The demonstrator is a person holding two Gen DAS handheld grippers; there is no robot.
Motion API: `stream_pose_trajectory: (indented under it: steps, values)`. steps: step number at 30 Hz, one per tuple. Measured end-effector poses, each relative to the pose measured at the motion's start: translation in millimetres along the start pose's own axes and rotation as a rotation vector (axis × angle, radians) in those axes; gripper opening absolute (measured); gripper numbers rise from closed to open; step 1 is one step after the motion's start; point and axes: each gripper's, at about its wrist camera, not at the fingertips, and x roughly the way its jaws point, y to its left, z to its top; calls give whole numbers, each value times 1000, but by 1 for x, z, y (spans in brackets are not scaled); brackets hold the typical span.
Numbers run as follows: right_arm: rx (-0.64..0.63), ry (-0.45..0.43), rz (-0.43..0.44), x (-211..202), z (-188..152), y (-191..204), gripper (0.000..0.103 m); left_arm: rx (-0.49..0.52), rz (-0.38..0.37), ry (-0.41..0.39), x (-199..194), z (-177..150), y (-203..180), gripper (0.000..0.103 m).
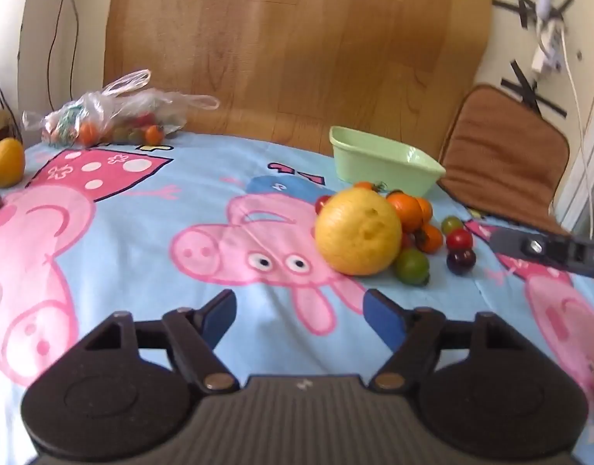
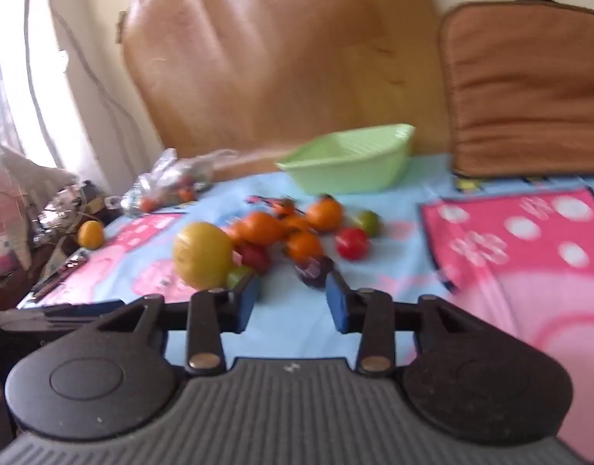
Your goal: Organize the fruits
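None sorted yet: green plastic basin (image 1: 386, 162) shows no fruit inside in either view; judged that the task is at its very start.
Fruit pile: large yellow citrus (image 1: 358, 231) sits on the surface (image 1: 235, 162) just in front of the basin, touching a cluster of small orange fruits (image 1: 406, 211) behind and to its right.
Small pieces: green cherry tomato (image 1: 412, 267) rests against the citrus's lower right; red cherry tomato (image 1: 459, 238) and dark purple one (image 1: 460, 260) lie just beside, slightly apart from the heap.
Strays: lone yellow-orange fruit (image 1: 6, 162) at the far left edge of the surface, well apart from the pile.
Bag: clear plastic bag (image 1: 111, 116) at the back left holds more small orange and red fruit; whether these belong to the job I cannot tell.
Left claw (image 1: 300, 319): wide open, blue pads spread, nothing between them; it hovers over the cartoon-print cloth short of the citrus, touching no fruit.
Right claw (image 2: 290, 302): open, somewhat narrower, empty; view is motion-blurred. Its pads sit low, near the dark purple tomato (image 2: 313, 269) and the citrus (image 2: 202, 254), but contact is not visible.
Left to do: judged as everything, citrus, orange fruits, tomatoes, stray fruit, all outside the basin.
Next candidate: likely the purple tomato for the right claw.
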Motion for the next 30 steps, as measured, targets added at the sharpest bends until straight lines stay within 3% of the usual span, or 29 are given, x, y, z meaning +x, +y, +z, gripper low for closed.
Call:
stream_pose_trajectory:
  steps: [4,9,11,15,20,26,28,30]
  values:
    - [-28,45,96,47,29,20,39,-79,-79,-17,-5,12,24,70]
    - [-77,141,111,99,38,33,40,-183,-164,-23,-4,23,49,70]
    - [-52,164,167,96,34,37,39,-213,-192,-26,-3,24,56,70]
    - [-236,138,247,62,16,73,39,-281,-255,-27,4,23,73,70]
    - [-247,193,338,44,-1,88,39,-308,-302,-2,13,16,74,69]
    - [-315,200,331,39,-9,96,41,-273,-321,13,13,9,63,69]
    - [-339,176,308,34,-9,95,44,-275,-329,11,11,8,63,70]
    - [-364,132,288,25,-6,92,54,-273,-332,-7,5,8,65,74]
